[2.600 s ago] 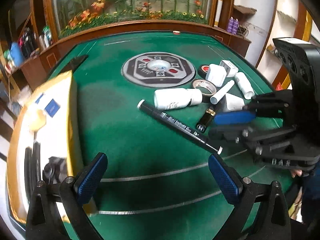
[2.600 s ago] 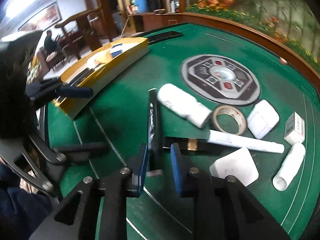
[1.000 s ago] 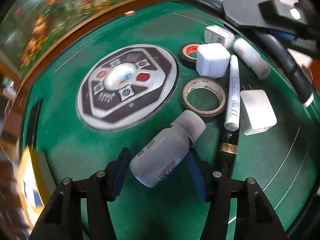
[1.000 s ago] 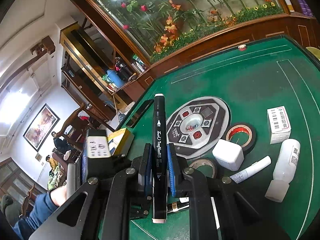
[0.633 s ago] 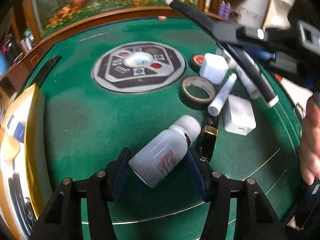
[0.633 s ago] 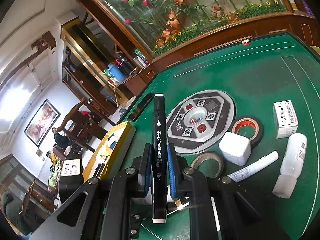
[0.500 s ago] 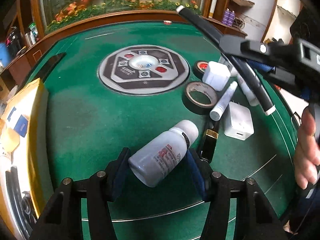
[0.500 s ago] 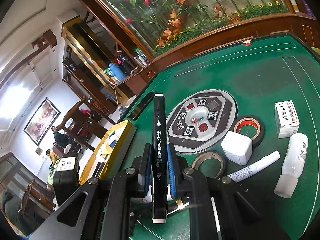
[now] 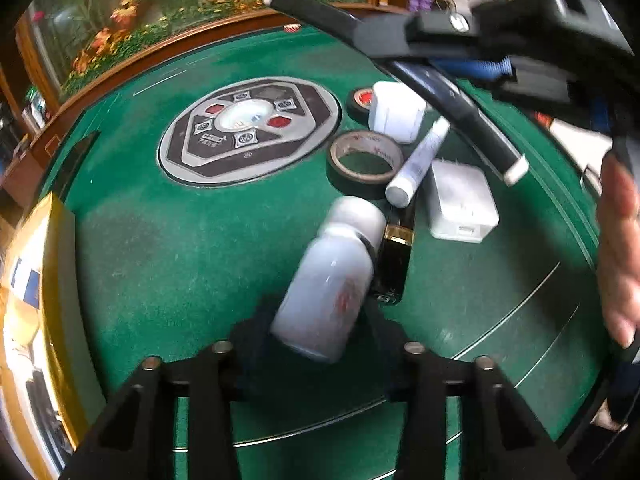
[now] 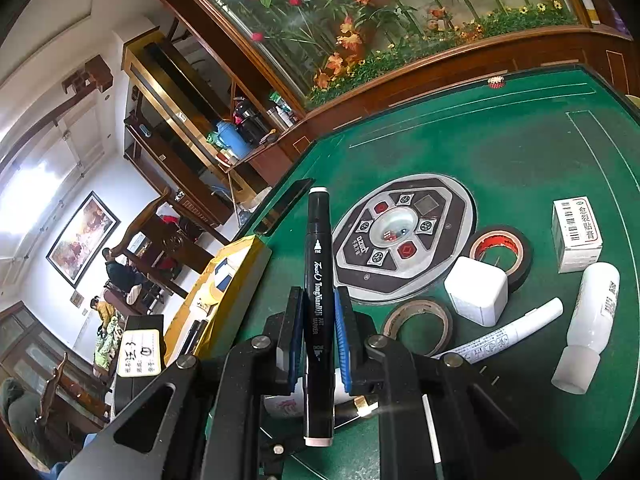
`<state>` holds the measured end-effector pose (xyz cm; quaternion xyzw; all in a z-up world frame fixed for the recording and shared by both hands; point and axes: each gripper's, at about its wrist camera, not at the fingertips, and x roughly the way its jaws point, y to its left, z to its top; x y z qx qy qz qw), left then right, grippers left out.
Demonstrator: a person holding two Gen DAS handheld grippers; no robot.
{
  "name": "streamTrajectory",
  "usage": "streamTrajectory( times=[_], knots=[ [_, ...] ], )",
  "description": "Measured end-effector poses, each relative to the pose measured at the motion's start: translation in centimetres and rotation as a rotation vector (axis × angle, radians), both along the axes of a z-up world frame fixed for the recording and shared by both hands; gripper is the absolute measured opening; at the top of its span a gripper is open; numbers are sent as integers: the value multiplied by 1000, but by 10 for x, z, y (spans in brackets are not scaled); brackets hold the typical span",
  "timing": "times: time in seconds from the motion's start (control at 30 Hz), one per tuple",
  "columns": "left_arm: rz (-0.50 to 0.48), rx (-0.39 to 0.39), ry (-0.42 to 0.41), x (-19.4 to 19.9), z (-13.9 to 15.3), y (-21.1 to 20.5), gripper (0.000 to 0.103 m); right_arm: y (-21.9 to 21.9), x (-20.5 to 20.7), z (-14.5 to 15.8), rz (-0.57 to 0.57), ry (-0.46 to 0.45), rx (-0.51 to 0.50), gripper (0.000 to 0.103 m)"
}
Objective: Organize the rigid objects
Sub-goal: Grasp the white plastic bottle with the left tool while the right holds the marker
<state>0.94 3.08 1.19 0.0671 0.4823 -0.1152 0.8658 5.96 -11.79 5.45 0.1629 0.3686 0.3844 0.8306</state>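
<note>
A white plastic bottle [image 9: 332,276] lies on the green felt table [image 9: 160,248], its cap pointing away. My left gripper [image 9: 316,312] has its jaws closing, and the pads touch the bottle's base on both sides. My right gripper [image 10: 319,320] is shut on a black art marker [image 10: 319,240], held upright above the table. In the left wrist view that marker [image 9: 472,120] crosses the upper right, above the other items. A black and gold tube [image 9: 394,256] lies right beside the bottle.
Past the bottle lie a brown tape roll [image 9: 362,160], a black tape roll [image 9: 362,98], a white cube [image 9: 396,112], a white pen [image 9: 420,160] and a white adapter [image 9: 460,204]. A yellow box [image 9: 36,280] stands at the left. A hand [image 9: 620,256] is at the right edge.
The left jaws have narrowed onto the white bottle, which has swung to point more straight away from me. The right gripper keeps the marker still.
</note>
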Motion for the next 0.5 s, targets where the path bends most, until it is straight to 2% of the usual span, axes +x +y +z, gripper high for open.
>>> streamTrajectory(
  times=[0.3,0.5],
  knots=[
    [116,-168,-48,-14,14,35,41,2,0,-2,8,-4,-7,14],
    [139,-182,-37,-20,13,42,41,9,-1,-4,21,-1,-25,14]
  ],
)
